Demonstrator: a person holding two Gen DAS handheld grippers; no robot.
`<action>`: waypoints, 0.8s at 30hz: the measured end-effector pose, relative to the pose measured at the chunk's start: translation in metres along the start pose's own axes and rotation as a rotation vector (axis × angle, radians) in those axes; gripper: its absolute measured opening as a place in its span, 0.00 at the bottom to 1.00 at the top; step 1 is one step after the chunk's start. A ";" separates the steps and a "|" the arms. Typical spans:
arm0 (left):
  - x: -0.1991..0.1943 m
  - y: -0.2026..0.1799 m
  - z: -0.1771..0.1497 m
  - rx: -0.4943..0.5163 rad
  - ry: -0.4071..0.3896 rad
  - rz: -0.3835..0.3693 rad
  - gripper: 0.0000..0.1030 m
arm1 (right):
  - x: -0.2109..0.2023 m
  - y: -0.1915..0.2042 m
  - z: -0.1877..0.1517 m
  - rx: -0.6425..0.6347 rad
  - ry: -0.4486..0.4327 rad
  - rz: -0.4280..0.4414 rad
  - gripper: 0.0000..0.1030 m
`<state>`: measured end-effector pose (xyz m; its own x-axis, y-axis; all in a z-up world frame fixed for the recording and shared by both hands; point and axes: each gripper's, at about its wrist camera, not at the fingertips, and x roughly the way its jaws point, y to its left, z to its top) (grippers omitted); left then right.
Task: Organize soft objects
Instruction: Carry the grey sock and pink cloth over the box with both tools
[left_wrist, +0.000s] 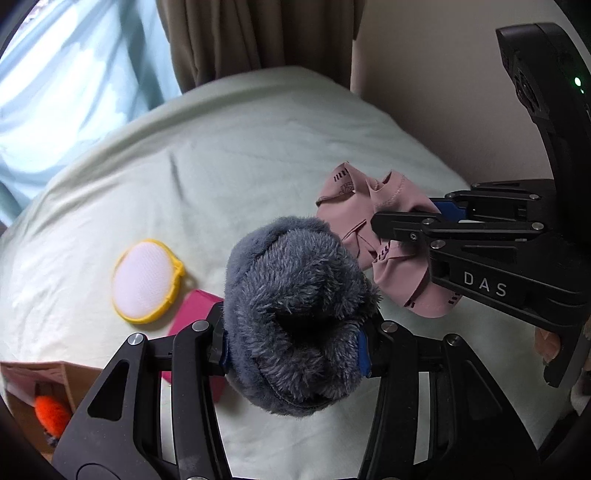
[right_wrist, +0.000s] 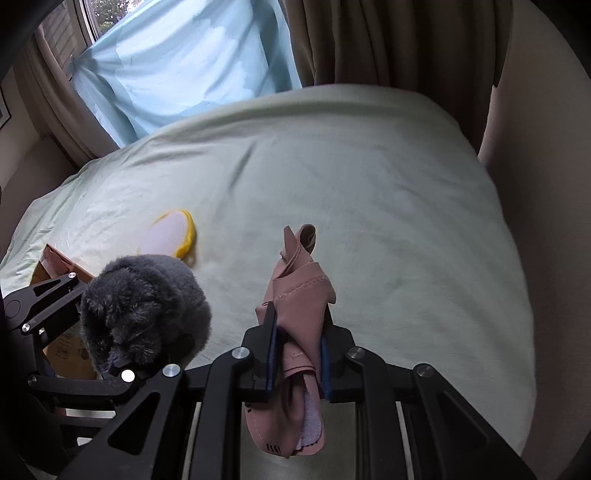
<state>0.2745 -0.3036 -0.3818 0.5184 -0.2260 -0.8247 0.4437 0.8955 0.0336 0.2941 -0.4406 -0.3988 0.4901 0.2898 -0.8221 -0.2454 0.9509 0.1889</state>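
Note:
My left gripper is shut on a fluffy grey plush item and holds it above the pale green bed. It also shows in the right wrist view at lower left. My right gripper is shut on a bunched pink fabric piece, held above the bed; in the left wrist view the pink fabric hangs to the right of the plush. A round white pad with a yellow rim lies flat on the bed, also seen in the right wrist view.
A magenta flat item lies on the bed under the plush. A cardboard box holding an orange fluffy thing stands at the lower left. Brown curtains and a light blue cloth hang behind the bed. A beige wall is on the right.

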 end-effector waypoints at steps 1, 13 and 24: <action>-0.011 0.001 0.003 -0.003 -0.011 -0.002 0.43 | -0.010 0.003 0.003 0.000 -0.009 -0.005 0.16; -0.159 0.036 0.033 -0.085 -0.139 -0.016 0.43 | -0.158 0.078 0.046 -0.023 -0.145 -0.056 0.16; -0.277 0.108 0.014 -0.160 -0.213 0.007 0.43 | -0.237 0.193 0.058 -0.059 -0.203 -0.024 0.16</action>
<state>0.1895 -0.1495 -0.1421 0.6707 -0.2800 -0.6868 0.3272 0.9427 -0.0648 0.1792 -0.3197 -0.1367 0.6537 0.2887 -0.6995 -0.2769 0.9515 0.1340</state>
